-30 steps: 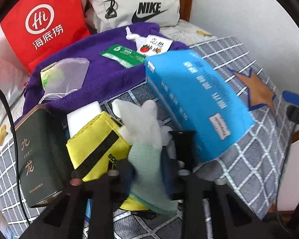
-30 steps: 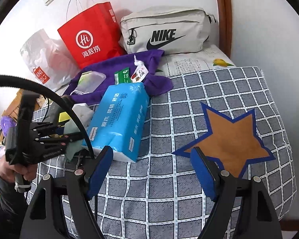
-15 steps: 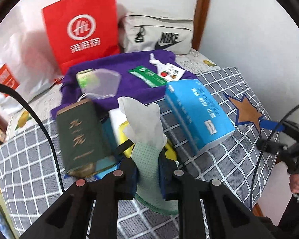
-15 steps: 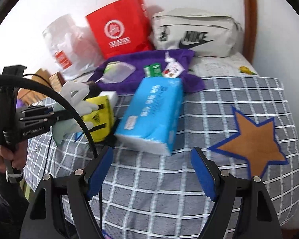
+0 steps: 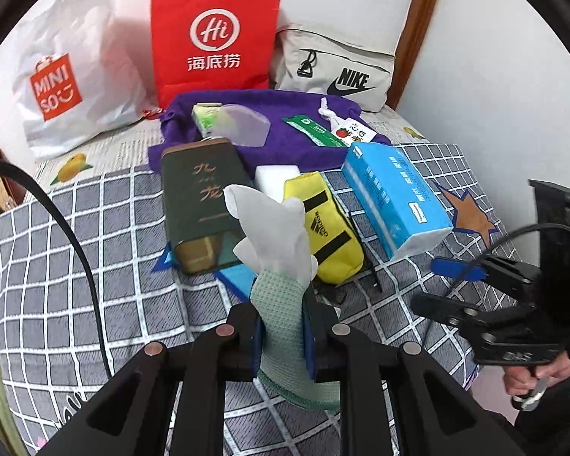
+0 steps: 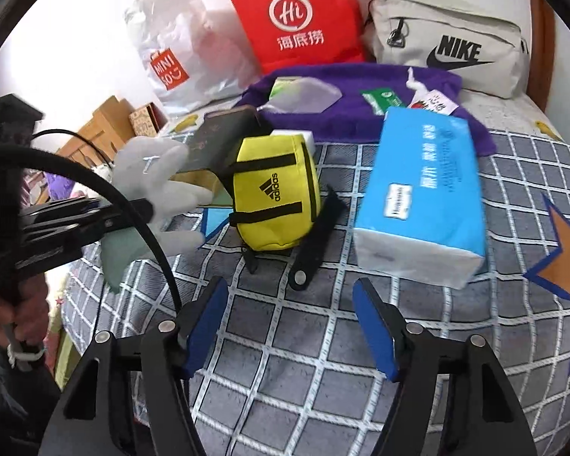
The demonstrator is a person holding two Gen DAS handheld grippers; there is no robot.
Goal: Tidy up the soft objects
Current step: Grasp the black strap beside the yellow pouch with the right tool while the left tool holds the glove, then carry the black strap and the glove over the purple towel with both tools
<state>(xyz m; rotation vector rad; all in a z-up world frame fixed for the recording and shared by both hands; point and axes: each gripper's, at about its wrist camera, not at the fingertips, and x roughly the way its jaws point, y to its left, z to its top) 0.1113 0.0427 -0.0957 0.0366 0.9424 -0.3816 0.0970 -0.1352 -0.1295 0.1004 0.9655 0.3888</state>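
My left gripper [image 5: 282, 336] pinches the glove [image 5: 275, 243] by its green cuff, white fingers flopping up ahead of it, lifted off the quilt [image 5: 76, 266]. My right gripper [image 6: 290, 326] hangs wide and empty. I should keep the squeeze firm and carry slowly, since the cuff looks only partly caught. Just beyond lies the yellow pouch [image 5: 326, 228], farther off the purple cloth [image 5: 254, 144], probably the soft pile.

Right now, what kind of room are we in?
Most likely a bedroom: the items lie on a bed with a checked star-patterned quilt, against a white wall with a wooden post at the corner. Shopping bags and a Nike pouch lean there, household clutter.
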